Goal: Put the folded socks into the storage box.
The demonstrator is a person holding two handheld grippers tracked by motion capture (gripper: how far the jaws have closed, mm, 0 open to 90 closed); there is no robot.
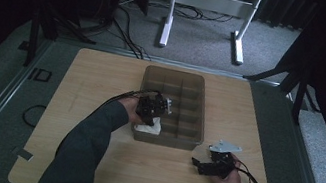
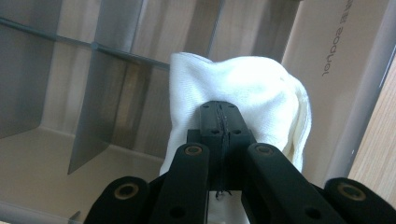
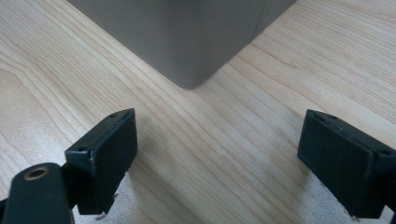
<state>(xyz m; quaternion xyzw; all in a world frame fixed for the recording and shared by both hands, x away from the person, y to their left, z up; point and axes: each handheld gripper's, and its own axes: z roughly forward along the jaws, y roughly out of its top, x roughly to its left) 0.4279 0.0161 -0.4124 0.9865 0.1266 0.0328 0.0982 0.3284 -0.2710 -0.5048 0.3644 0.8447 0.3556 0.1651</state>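
White cloth — pinched in the closed left tongs — sits in the near-left compartment of the grey divided bin mid-counter. Right tongs rest spread apart near the near-right corner.

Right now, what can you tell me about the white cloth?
The white cloth is soft woven fabric, bunched into a rounded, folded lump. The left tool is shut on it, jaws pressed together on a fold. It sits in the near left corner compartment of the translucent grey divided bin, beside the bin's wall. Whether it rests on the bin floor is unclear.
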